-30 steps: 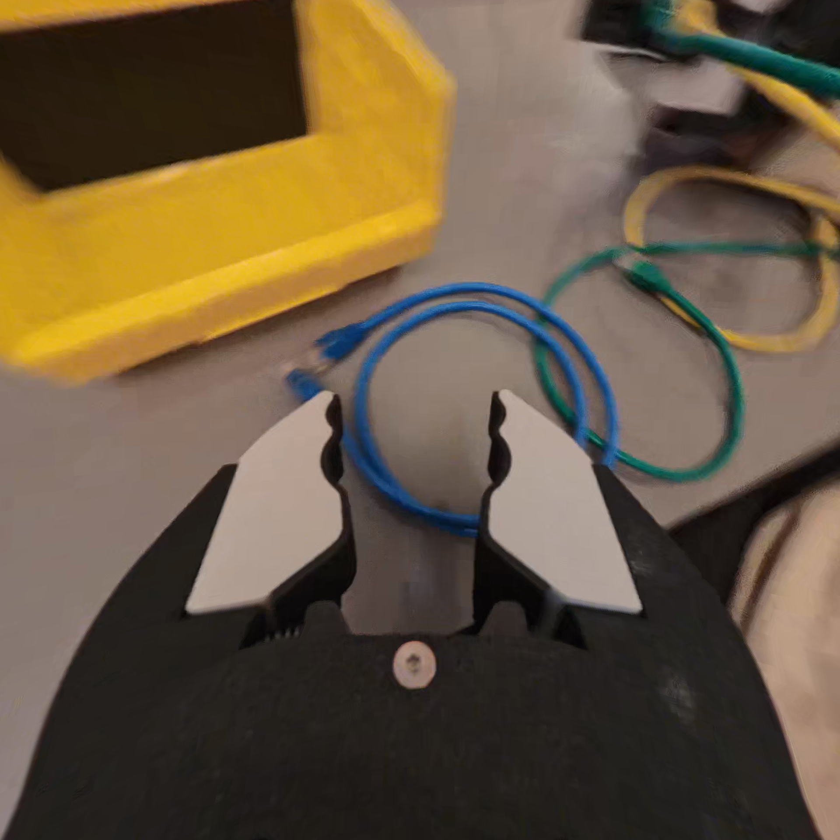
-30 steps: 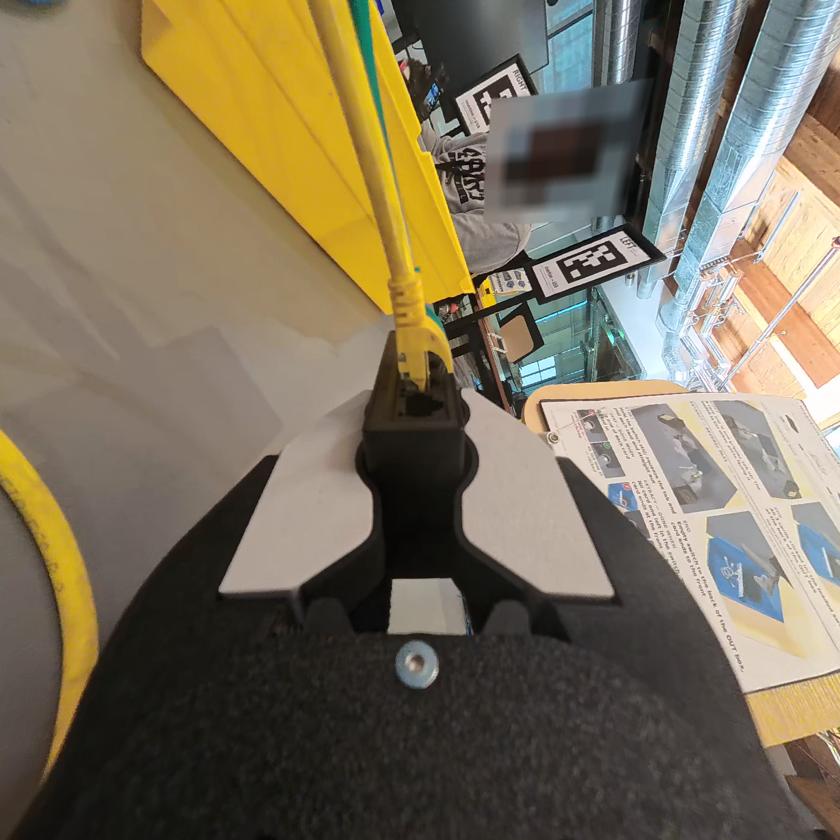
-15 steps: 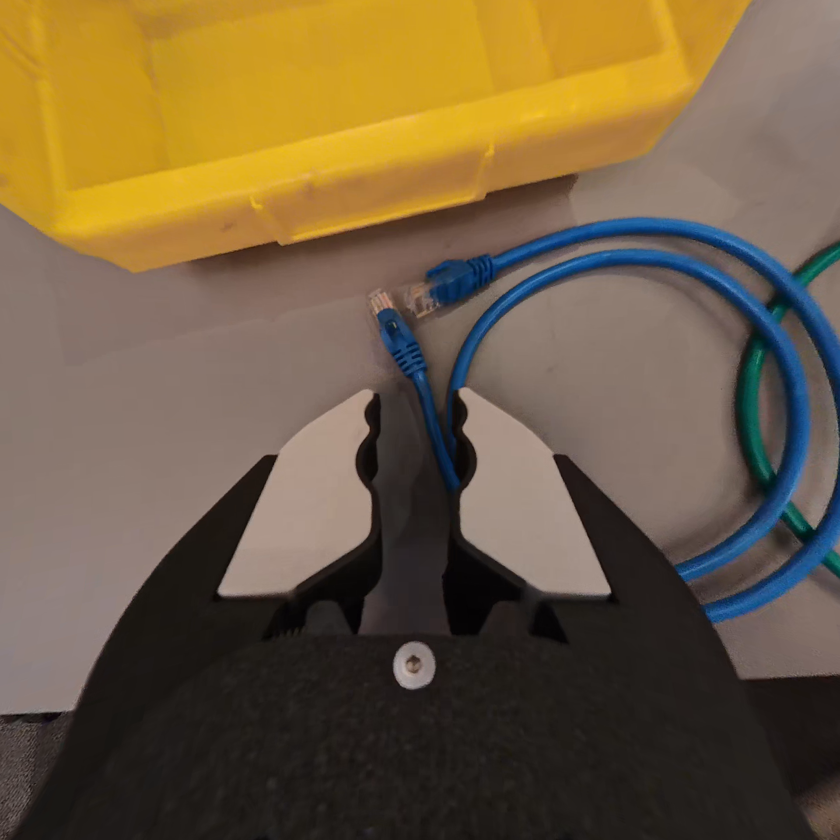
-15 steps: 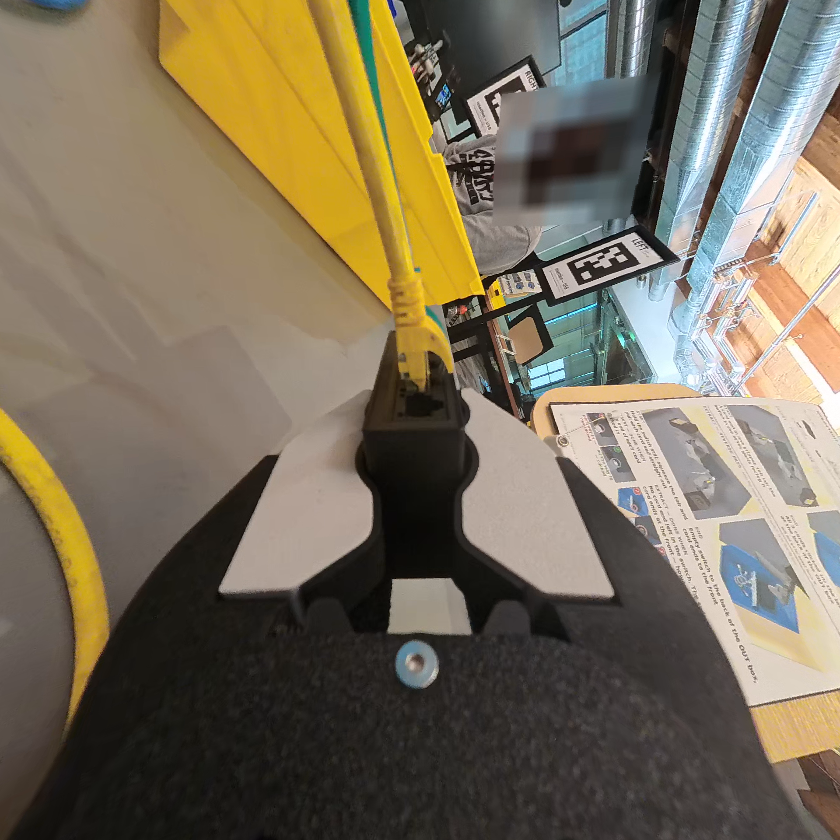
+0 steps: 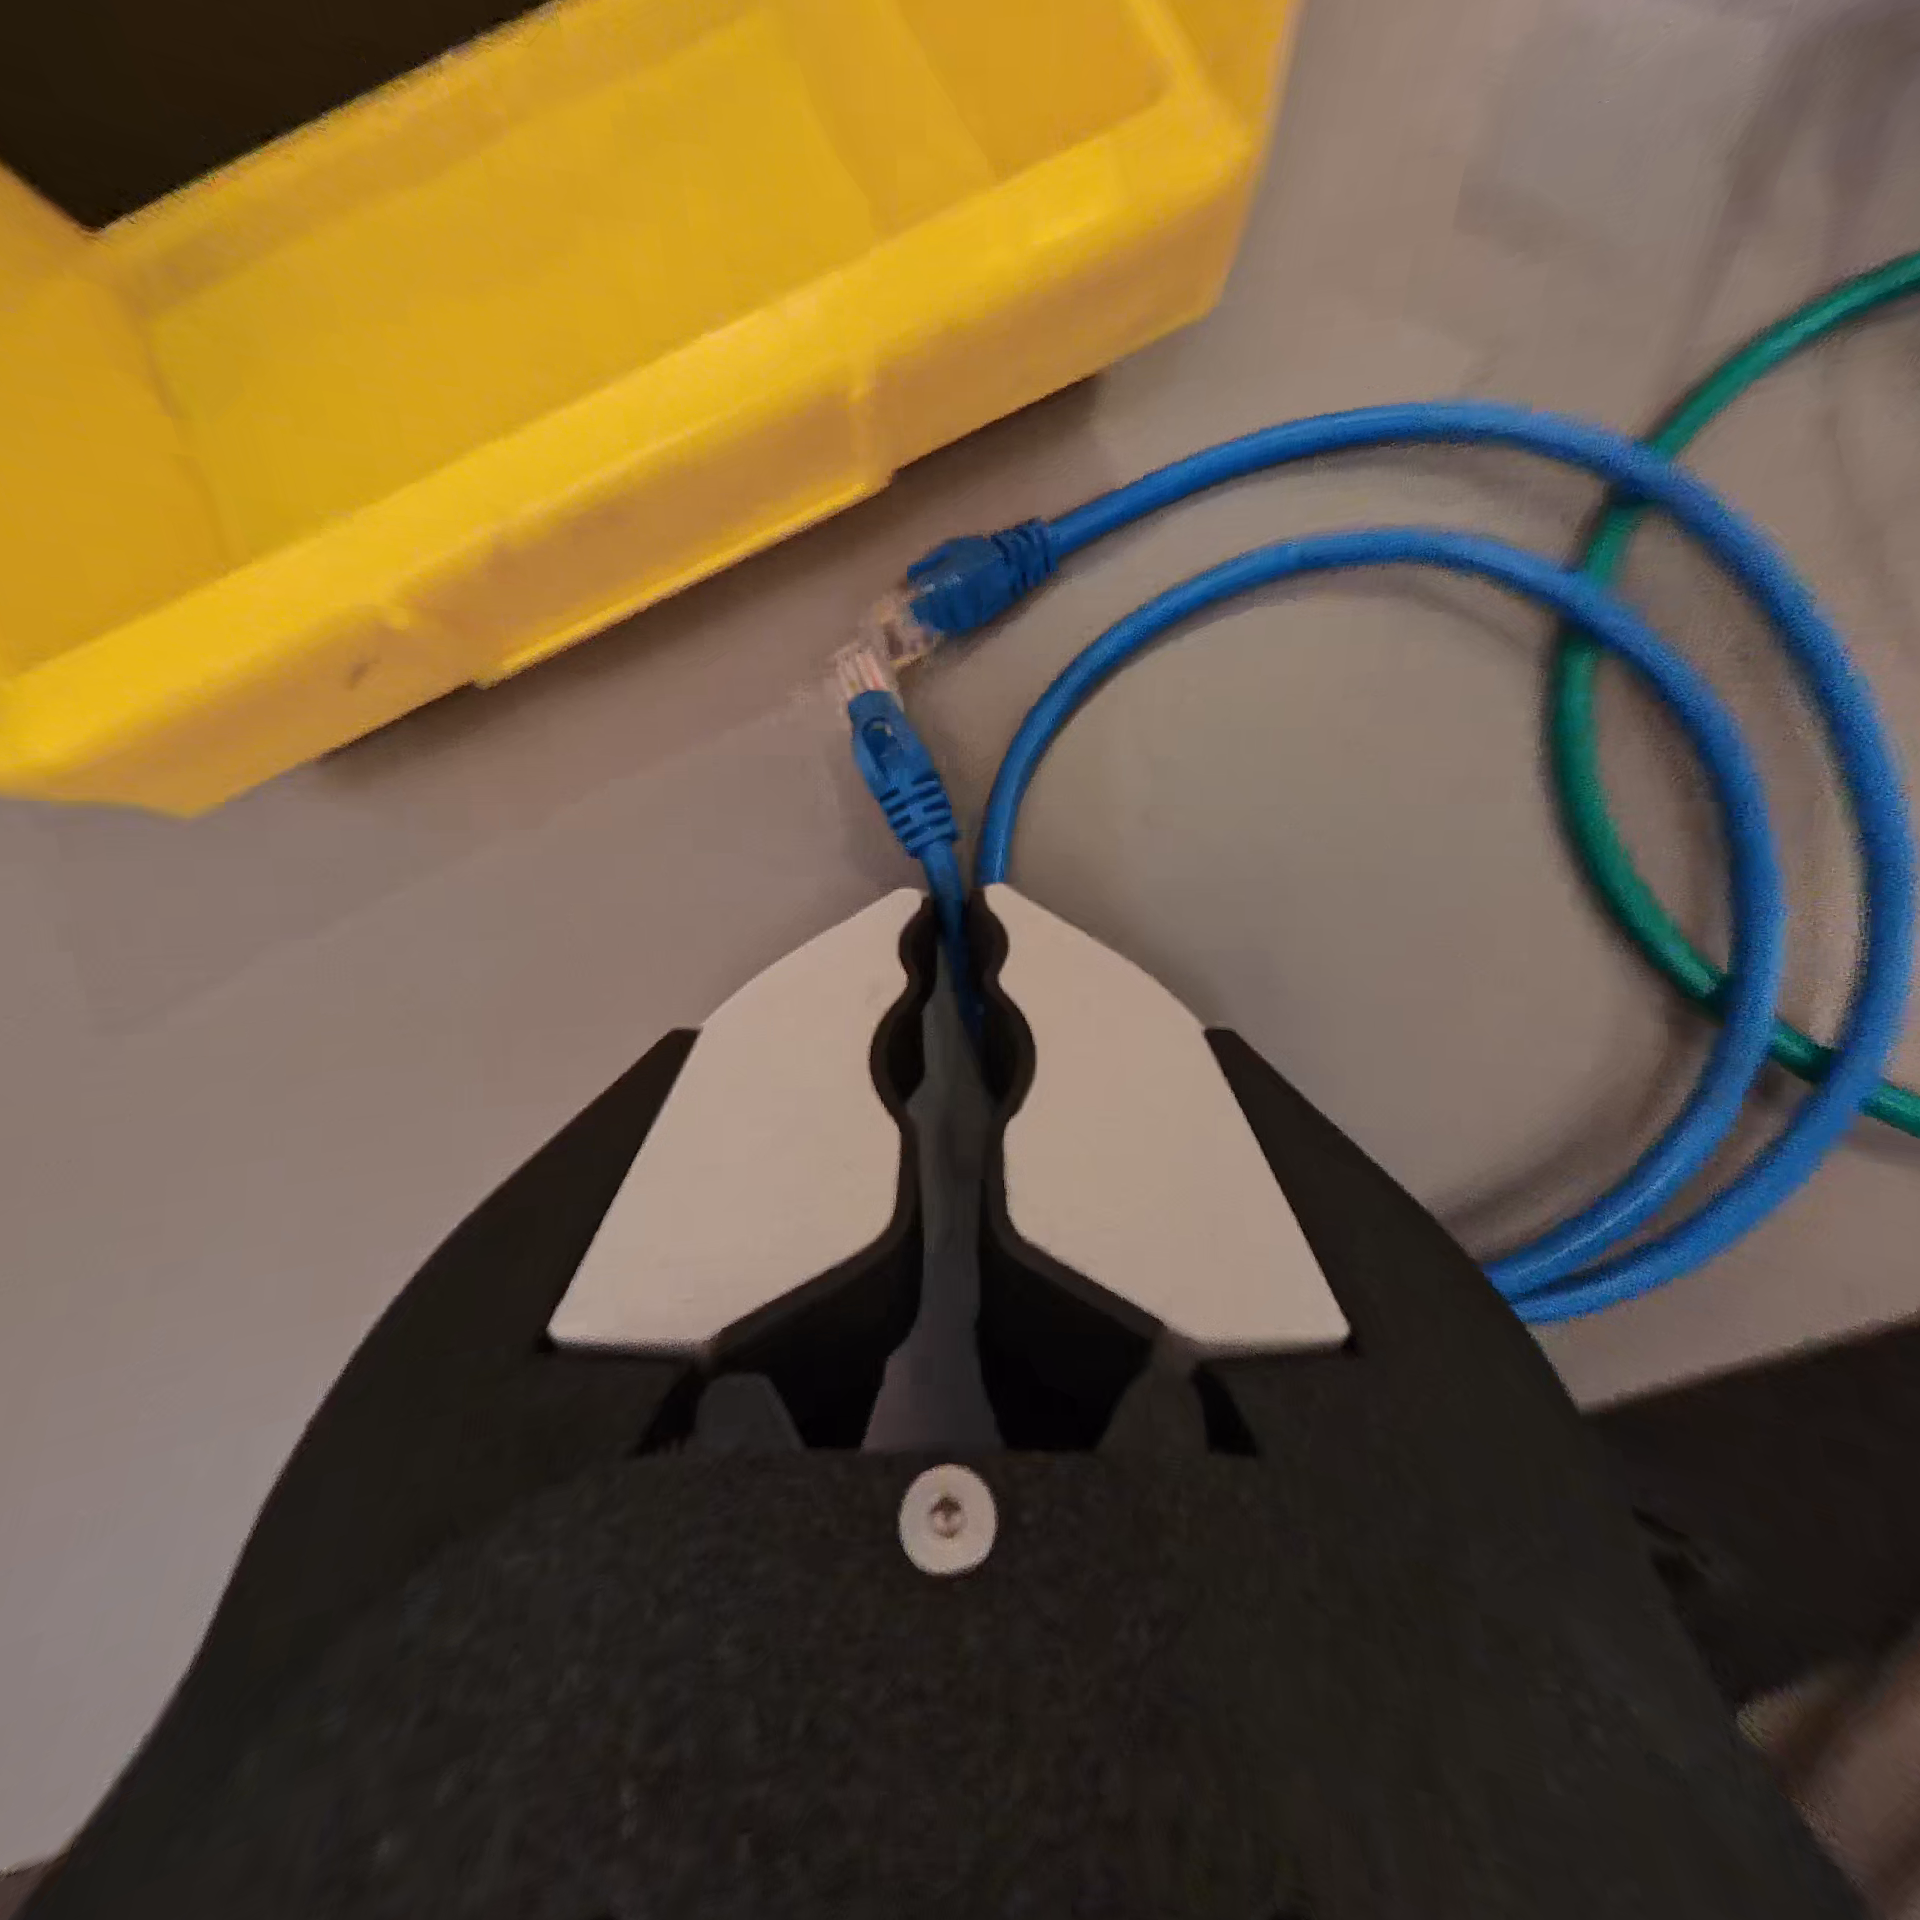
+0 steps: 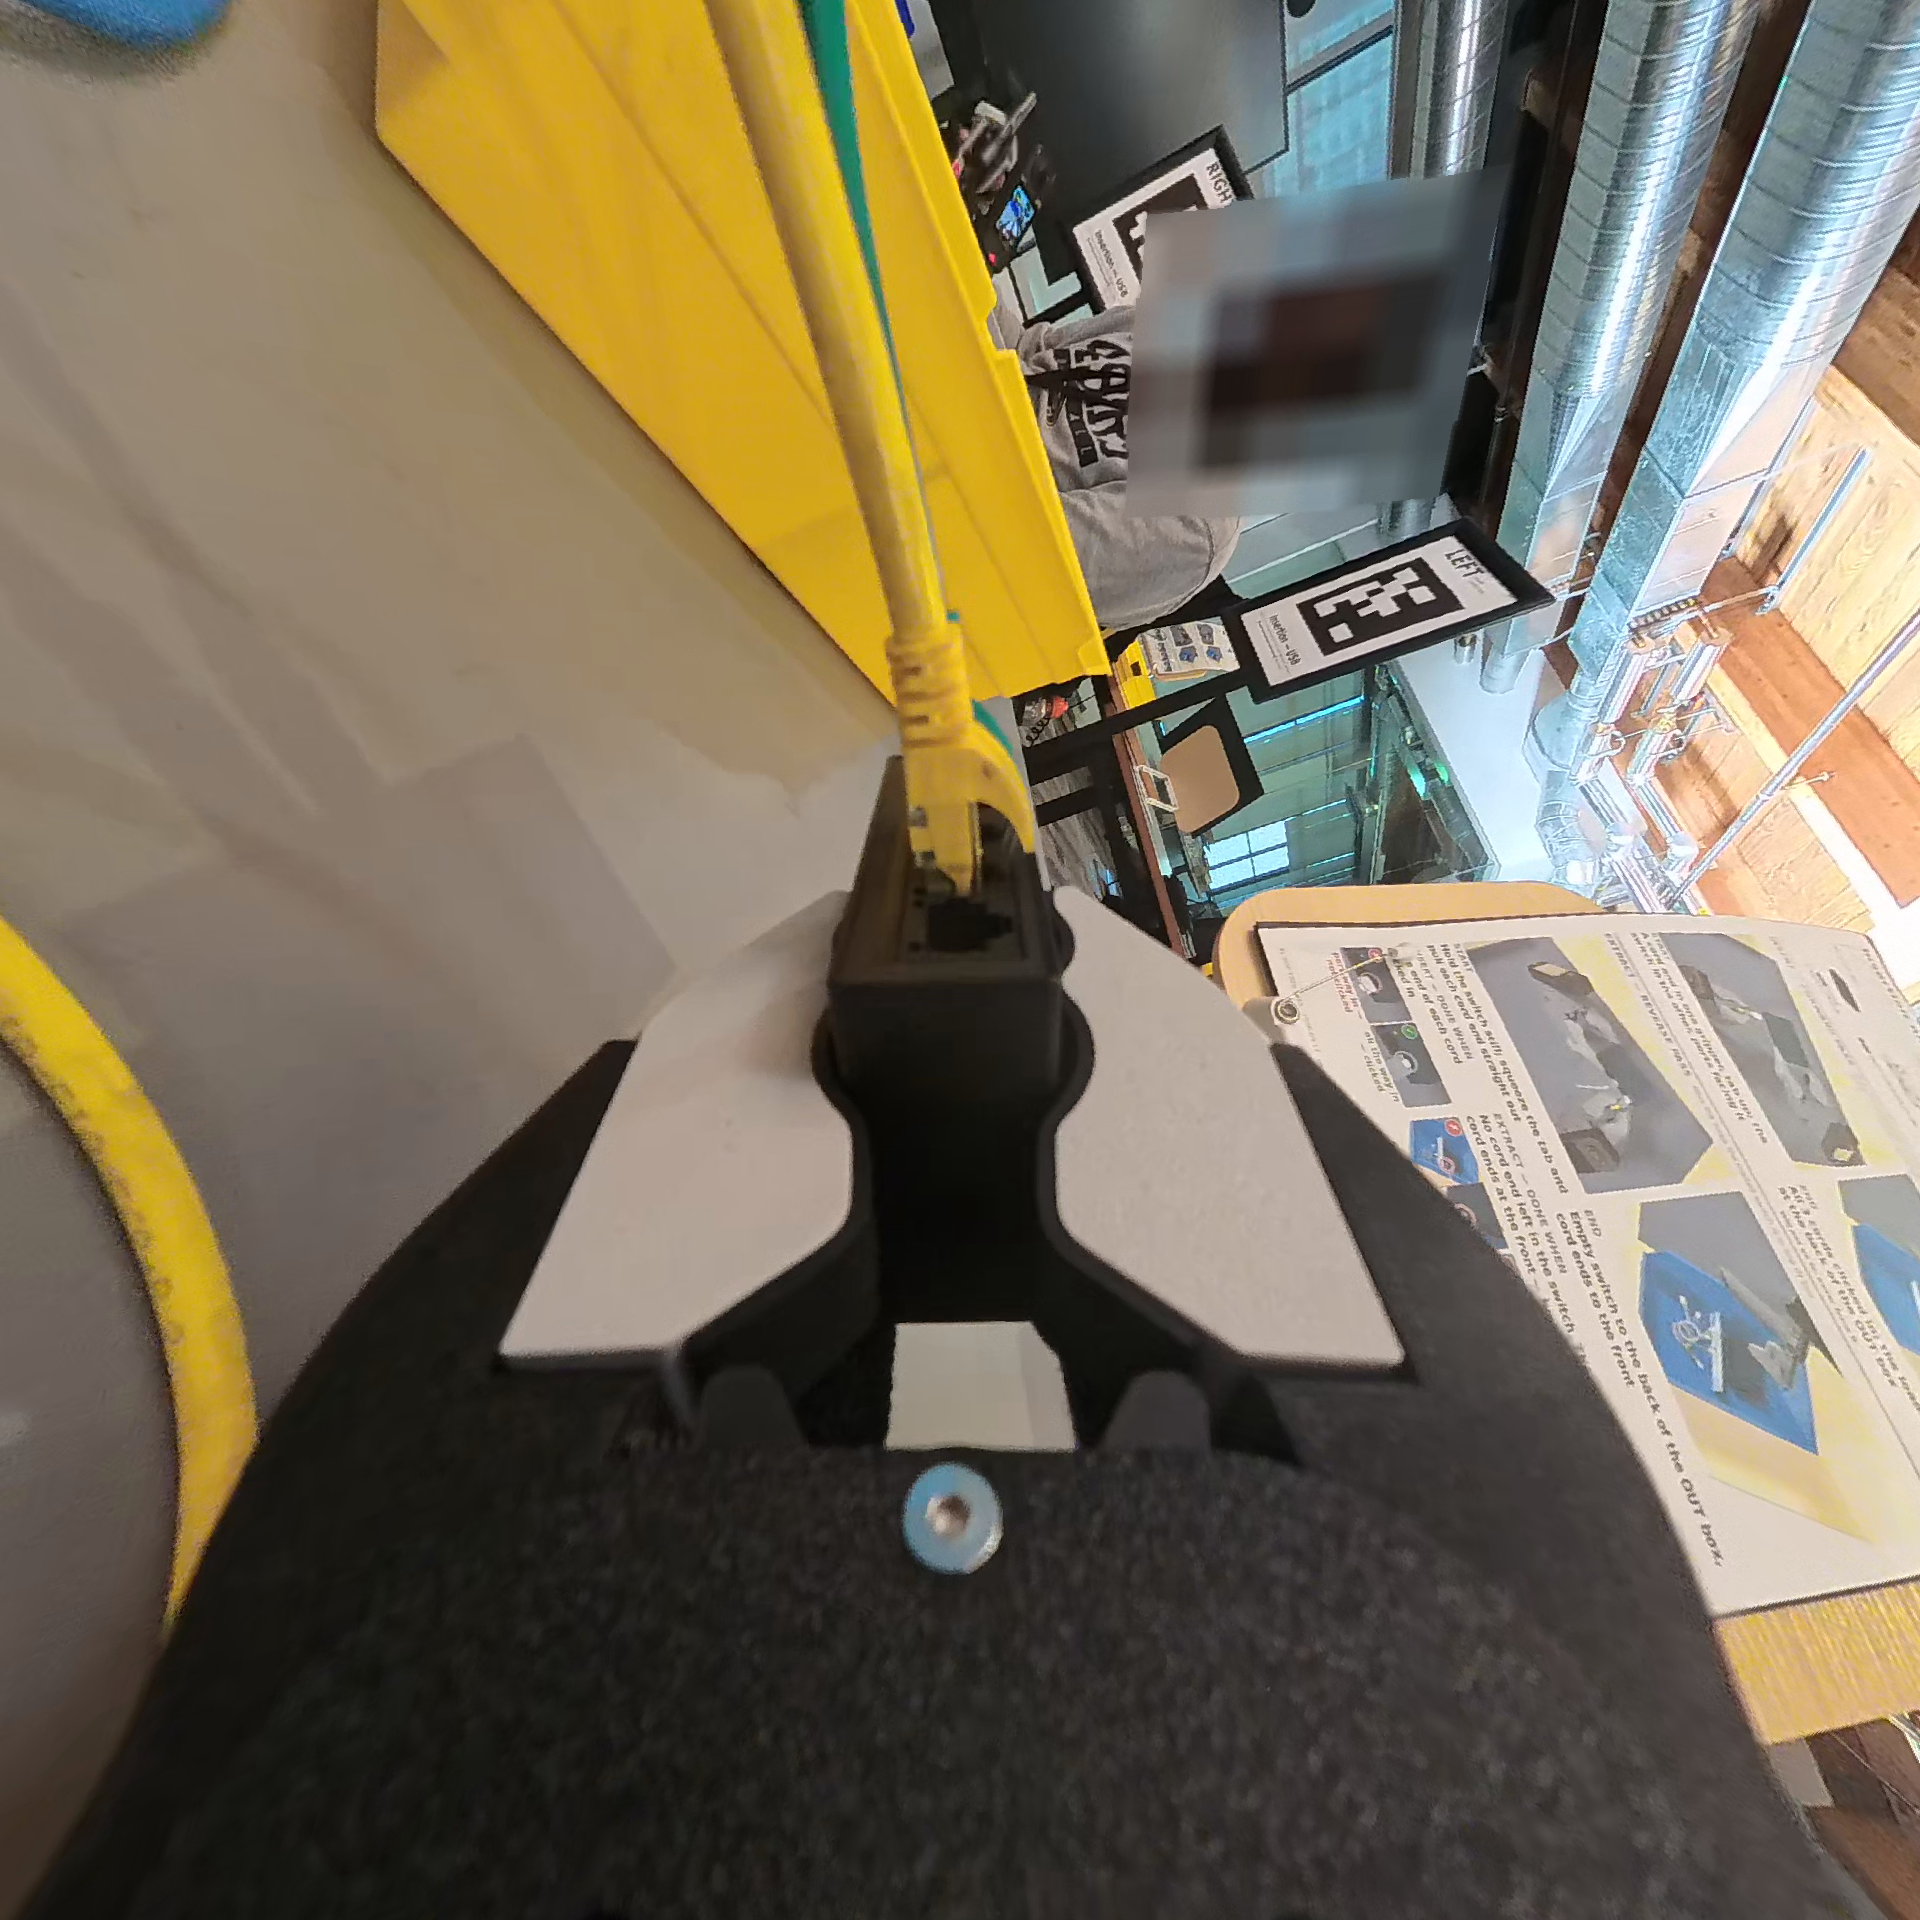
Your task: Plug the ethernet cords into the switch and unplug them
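In the left wrist view, my left gripper [image 5: 951, 899] is shut on a blue ethernet cord [image 5: 1725, 831] just behind one of its plugs [image 5: 899, 769]. The cord's other plug [image 5: 971, 587] lies beside it, and the rest coils on the grey table to the right. In the right wrist view, my right gripper [image 6: 945, 914] is shut on a black switch [image 6: 940, 987] and holds it tilted on its side. A yellow cord's plug [image 6: 935, 758] sits in a port of the switch. A green cord [image 6: 842, 156] runs behind it. One port nearest me looks empty.
A yellow bin [image 5: 582, 343] stands just beyond the blue plugs, and shows in the right wrist view [image 6: 665, 312] too. A green cord [image 5: 1590, 790] loops under the blue coil. An instruction sheet [image 6: 1621, 1195] lies on a wooden surface at right. A seated person and marker signs are beyond.
My left gripper moved down to the blue cord and closed on it behind the plug. My right gripper still holds the switch, with a slight shift of view.
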A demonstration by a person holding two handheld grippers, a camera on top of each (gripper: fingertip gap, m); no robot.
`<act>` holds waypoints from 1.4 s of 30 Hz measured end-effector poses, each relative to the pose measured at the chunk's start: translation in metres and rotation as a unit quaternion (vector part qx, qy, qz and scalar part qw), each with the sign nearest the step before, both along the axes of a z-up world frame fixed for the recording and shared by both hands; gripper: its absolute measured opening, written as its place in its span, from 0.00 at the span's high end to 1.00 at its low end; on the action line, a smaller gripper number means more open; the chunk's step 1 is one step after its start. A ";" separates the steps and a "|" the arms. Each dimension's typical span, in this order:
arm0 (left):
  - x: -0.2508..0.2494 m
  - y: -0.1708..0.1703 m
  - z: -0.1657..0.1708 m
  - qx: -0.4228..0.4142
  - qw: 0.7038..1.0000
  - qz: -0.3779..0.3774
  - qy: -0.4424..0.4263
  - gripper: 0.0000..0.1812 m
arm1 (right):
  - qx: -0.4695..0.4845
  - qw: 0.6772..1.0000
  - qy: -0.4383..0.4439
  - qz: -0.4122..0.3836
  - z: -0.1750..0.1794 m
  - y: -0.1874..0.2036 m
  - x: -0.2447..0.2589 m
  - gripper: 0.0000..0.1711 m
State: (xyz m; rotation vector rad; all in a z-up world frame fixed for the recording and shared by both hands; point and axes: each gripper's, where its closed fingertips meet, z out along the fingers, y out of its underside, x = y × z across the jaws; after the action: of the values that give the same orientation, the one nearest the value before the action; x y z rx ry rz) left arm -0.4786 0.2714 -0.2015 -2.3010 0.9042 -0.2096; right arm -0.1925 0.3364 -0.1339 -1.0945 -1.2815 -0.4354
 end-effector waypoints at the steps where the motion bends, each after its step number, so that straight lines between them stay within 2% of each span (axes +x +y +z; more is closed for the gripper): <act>1: 0.006 -0.004 0.009 0.005 1.000 -0.022 -0.016 0.97 | 0.002 1.000 -0.001 0.000 0.000 0.000 0.000 0.82; 8: 0.042 -0.033 0.101 0.051 0.985 -0.161 -0.037 0.97 | 0.020 1.000 -0.004 0.007 0.004 -0.005 -0.003 0.82; 13: 0.087 -0.029 0.138 0.036 0.972 -0.233 0.002 0.97 | 0.033 0.999 -0.006 0.022 0.007 -0.010 -0.008 0.82; 19: 0.144 -0.009 0.113 -0.012 0.947 -0.306 0.101 0.98 | 0.051 0.997 0.007 0.057 0.014 -0.022 -0.014 0.82; 24: 0.185 -0.001 0.094 -0.069 0.942 -0.320 0.075 0.97 | 0.053 0.996 0.008 0.065 0.015 -0.025 -0.017 0.82; 29: 0.205 0.005 0.089 -0.066 0.941 -0.325 0.061 0.97 | 0.052 0.996 -0.001 0.069 0.012 -0.026 -0.019 0.82; 42: 0.212 0.011 0.084 -0.082 0.945 -0.316 0.018 0.98 | 0.040 0.997 -0.020 0.060 0.006 -0.022 -0.020 0.82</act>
State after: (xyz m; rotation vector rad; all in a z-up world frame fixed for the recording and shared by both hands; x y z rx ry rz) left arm -0.2671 0.2827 -0.1180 -2.0878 1.6813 -0.5318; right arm -0.2129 0.3148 -0.1279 -0.9401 -1.3464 -0.4167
